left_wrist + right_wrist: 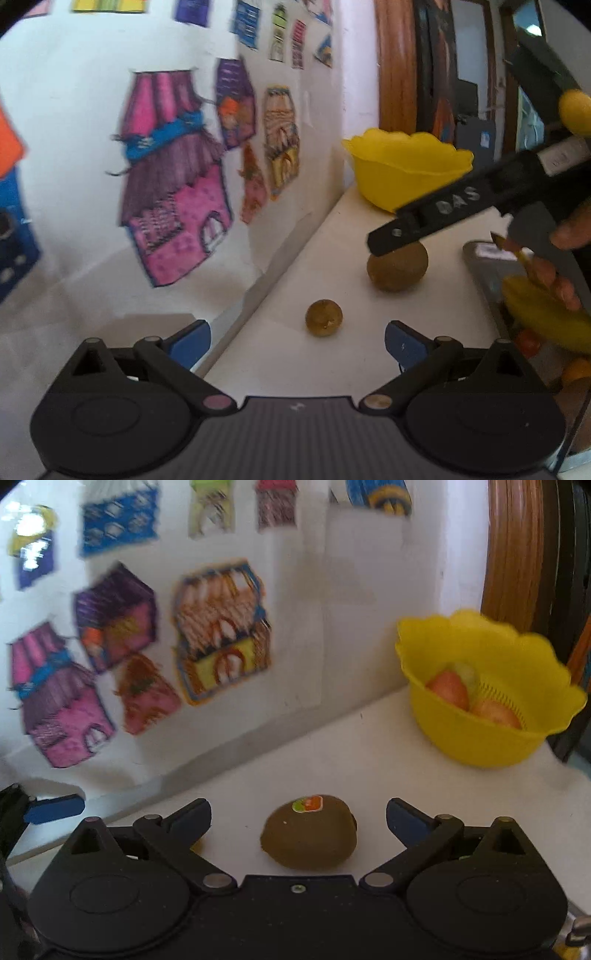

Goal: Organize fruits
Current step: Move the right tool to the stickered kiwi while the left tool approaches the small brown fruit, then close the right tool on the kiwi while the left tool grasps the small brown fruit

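Left tool [297, 341]: you hold it with its jaws spread wide and nothing between them, low over the white table [280, 354], aimed toward the wall corner.
Small round fruit [324, 318]: it sits on the table just ahead of your left tool, between its fingers' line and apart from the kiwi. It looks hard and smooth, so it may roll; close on its widest middle.
Kiwi [309, 836]: it lies on its side, centred in front of your right tool, sticker up. Judge it light, fuzzy and a little soft; take it across the short waist, gently, so you do not bruise it.
Right tool [298, 821]: wide apart, empty, fingers flanking the kiwi without touching it.
Yellow bowl [480, 738]: it stands at the far right near the wall, well apart from the kiwi, with reddish fruit already inside.
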Available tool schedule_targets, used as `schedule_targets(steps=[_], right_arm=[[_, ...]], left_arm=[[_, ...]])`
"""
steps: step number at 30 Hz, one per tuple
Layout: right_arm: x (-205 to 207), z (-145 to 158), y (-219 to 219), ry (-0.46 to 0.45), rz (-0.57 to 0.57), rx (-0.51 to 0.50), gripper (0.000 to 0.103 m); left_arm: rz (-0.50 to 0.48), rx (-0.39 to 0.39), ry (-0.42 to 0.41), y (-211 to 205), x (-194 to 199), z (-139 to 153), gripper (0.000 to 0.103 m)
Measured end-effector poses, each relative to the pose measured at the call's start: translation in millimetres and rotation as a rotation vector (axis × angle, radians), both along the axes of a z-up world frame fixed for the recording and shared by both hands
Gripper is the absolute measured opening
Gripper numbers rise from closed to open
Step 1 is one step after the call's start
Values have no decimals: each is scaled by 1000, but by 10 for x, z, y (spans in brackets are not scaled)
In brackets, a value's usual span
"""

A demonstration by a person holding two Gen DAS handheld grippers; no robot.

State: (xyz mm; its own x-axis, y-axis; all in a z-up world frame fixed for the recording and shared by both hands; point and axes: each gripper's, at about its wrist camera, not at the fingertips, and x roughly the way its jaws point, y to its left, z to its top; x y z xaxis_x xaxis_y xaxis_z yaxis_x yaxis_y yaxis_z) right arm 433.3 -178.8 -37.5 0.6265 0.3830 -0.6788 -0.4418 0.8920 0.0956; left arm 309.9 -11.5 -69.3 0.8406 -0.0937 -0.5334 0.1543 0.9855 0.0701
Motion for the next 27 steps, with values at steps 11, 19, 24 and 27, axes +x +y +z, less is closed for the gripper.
schedule_targets(steps=[11, 19, 24, 27], right_arm=[[179, -157, 138, 90, 30, -48, 90], [265, -296, 268, 109, 13, -167, 83], [307, -332, 300, 108, -6, -191, 75], [318, -374, 287, 119, -15, -200, 71]], left_arm=[[-15, -34, 27, -22, 141, -69, 89], [-18, -96, 91, 45, 259, -134, 78], [-16, -129, 95, 103, 297, -141, 69], [-27, -125, 98, 82, 316, -146, 58]])
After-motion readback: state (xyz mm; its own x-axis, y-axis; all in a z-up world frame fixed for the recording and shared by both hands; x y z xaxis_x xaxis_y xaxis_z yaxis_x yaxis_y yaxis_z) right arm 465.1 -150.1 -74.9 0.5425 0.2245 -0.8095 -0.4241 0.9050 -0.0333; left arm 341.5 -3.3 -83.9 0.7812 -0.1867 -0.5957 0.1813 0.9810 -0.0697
